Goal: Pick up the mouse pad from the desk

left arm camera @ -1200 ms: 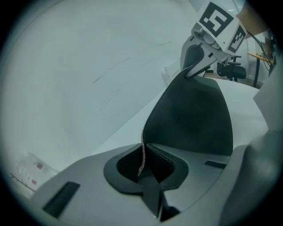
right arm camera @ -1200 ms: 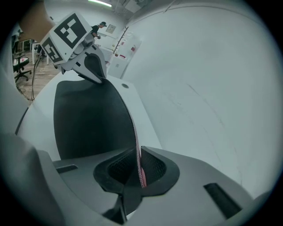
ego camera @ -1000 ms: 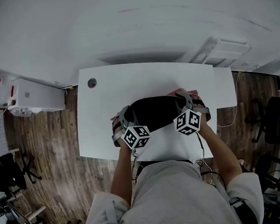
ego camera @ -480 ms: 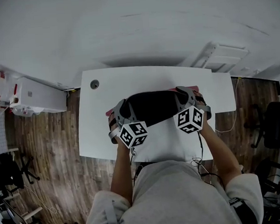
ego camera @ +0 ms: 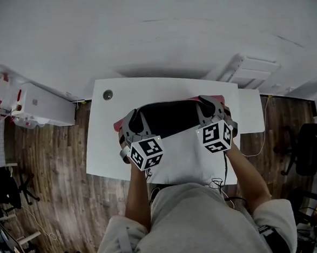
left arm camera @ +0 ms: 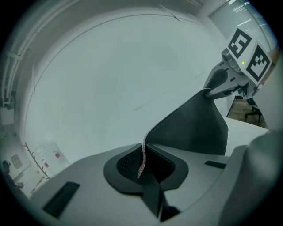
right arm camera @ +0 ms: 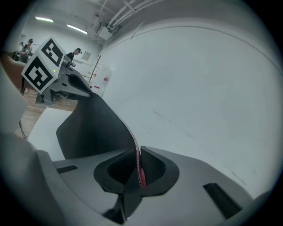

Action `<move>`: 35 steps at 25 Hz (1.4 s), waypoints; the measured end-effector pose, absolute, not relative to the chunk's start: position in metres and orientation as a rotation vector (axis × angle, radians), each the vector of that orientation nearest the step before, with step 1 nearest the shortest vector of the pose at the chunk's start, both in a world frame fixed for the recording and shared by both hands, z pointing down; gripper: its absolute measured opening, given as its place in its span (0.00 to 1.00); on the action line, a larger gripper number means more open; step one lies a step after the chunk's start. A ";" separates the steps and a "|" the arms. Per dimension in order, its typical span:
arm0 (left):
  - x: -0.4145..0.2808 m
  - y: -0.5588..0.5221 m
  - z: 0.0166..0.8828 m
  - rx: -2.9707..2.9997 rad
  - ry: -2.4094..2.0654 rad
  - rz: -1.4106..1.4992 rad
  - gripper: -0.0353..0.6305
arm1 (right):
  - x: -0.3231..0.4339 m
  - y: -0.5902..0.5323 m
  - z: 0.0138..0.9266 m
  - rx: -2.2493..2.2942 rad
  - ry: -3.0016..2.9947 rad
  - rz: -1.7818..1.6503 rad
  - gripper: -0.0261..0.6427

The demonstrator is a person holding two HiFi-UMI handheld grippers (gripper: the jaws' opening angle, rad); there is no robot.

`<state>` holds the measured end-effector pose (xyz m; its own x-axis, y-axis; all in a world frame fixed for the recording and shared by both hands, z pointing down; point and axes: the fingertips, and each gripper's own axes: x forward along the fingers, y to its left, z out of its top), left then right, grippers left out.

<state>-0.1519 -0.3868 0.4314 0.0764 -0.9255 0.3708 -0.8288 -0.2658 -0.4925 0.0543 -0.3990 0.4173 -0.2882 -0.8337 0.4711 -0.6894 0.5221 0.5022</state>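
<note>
The mouse pad (ego camera: 168, 117), black on top with a pink underside, hangs stretched between my two grippers above the white desk (ego camera: 103, 148). My left gripper (ego camera: 130, 124) is shut on the pad's left edge and my right gripper (ego camera: 212, 109) is shut on its right edge. In the left gripper view the thin stitched edge of the pad (left arm camera: 190, 128) runs into my left gripper (left arm camera: 142, 161), with the right gripper (left arm camera: 230, 77) holding the far end. The right gripper view shows the pad (right arm camera: 95, 128) pinched in my right gripper (right arm camera: 138, 170), and the left gripper (right arm camera: 57, 79) beyond it.
A round cable hole (ego camera: 108, 94) sits at the desk's far left corner. A white cabinet (ego camera: 43, 107) stands left of the desk on the wooden floor, a white rack (ego camera: 252, 68) stands behind it, and a dark office chair (ego camera: 306, 145) stands to the right.
Both grippers have risen together with the mouse pad held between them, so the pad now hangs higher over the desk. The grips have not changed.
</note>
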 end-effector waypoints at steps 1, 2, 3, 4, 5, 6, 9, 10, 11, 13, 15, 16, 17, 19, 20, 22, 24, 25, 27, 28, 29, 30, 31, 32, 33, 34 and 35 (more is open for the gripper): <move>-0.152 -0.385 0.426 -2.177 1.808 -0.941 0.10 | 0.054 -0.398 0.412 1.241 -2.065 -0.267 0.12; -0.153 -0.383 0.421 -2.167 1.813 -0.929 0.10 | 0.053 -0.396 0.408 1.248 -2.074 -0.273 0.12; -0.153 -0.380 0.416 -2.160 1.820 -0.912 0.10 | 0.053 -0.395 0.403 1.258 -2.084 -0.278 0.12; -0.152 -0.378 0.410 -2.158 1.829 -0.890 0.10 | 0.054 -0.393 0.397 1.270 -2.095 -0.279 0.12; -0.152 -0.375 0.404 -2.158 1.842 -0.864 0.10 | 0.054 -0.392 0.392 1.286 -2.108 -0.279 0.12; -0.152 -0.373 0.397 -2.159 1.855 -0.834 0.10 | 0.054 -0.390 0.386 1.304 -2.122 -0.277 0.12; -0.151 -0.365 0.377 -2.179 1.897 -0.724 0.10 | 0.057 -0.385 0.368 1.363 -2.161 -0.281 0.12; -0.150 -0.363 0.371 -2.190 1.912 -0.682 0.10 | 0.057 -0.383 0.362 1.381 -2.176 -0.281 0.12; -0.151 -0.360 0.364 -2.198 1.928 -0.644 0.10 | 0.057 -0.381 0.355 1.396 -2.195 -0.281 0.12; -0.151 -0.354 0.350 -2.199 1.957 -0.590 0.10 | 0.056 -0.377 0.343 1.419 -2.227 -0.289 0.12; -0.149 -0.348 0.339 -2.210 1.965 -0.565 0.10 | 0.054 -0.373 0.333 1.421 -2.256 -0.298 0.12; -0.145 -0.345 0.332 -2.229 1.954 -0.549 0.10 | 0.050 -0.371 0.328 1.410 -2.284 -0.299 0.11; -0.140 -0.341 0.322 -2.249 1.931 -0.523 0.10 | 0.044 -0.369 0.322 1.398 -2.316 -0.307 0.11; -0.125 -0.335 0.299 -2.255 1.873 -0.466 0.10 | 0.032 -0.362 0.304 1.387 -2.357 -0.362 0.11; -0.117 -0.331 0.290 -2.246 1.853 -0.440 0.10 | 0.026 -0.357 0.295 1.388 -2.375 -0.392 0.11; -0.103 -0.323 0.275 -2.239 1.828 -0.388 0.10 | 0.016 -0.347 0.276 1.393 -2.436 -0.421 0.11; -0.091 -0.313 0.261 -2.238 1.812 -0.345 0.10 | 0.015 -0.335 0.257 1.421 -2.489 -0.446 0.11; -0.087 -0.309 0.255 -2.234 1.807 -0.331 0.10 | 0.017 -0.330 0.247 1.444 -2.510 -0.458 0.11; -0.085 -0.298 0.244 -2.241 1.812 -0.297 0.10 | 0.022 -0.319 0.229 1.484 -2.548 -0.463 0.11; -0.086 -0.292 0.239 -2.253 1.819 -0.270 0.10 | 0.024 -0.314 0.222 1.497 -2.566 -0.458 0.11; -0.087 -0.287 0.234 -2.267 1.825 -0.234 0.10 | 0.026 -0.308 0.215 1.509 -2.586 -0.452 0.11; -0.086 -0.281 0.229 -2.278 1.831 -0.191 0.10 | 0.029 -0.303 0.208 1.522 -2.608 -0.447 0.11; -0.083 -0.276 0.223 -2.282 1.836 -0.146 0.10 | 0.033 -0.298 0.203 1.537 -2.630 -0.445 0.11; -0.080 -0.271 0.218 -2.279 1.845 -0.107 0.10 | 0.037 -0.292 0.198 1.550 -2.648 -0.446 0.11; -0.077 -0.266 0.213 -2.275 1.863 -0.075 0.10 | 0.040 -0.286 0.195 1.559 -2.661 -0.448 0.11; -0.075 -0.260 0.209 -2.277 1.886 -0.050 0.10 | 0.041 -0.280 0.192 1.561 -2.669 -0.450 0.11; -0.074 -0.254 0.207 -2.283 1.904 -0.033 0.10 | 0.040 -0.273 0.190 1.557 -2.673 -0.454 0.11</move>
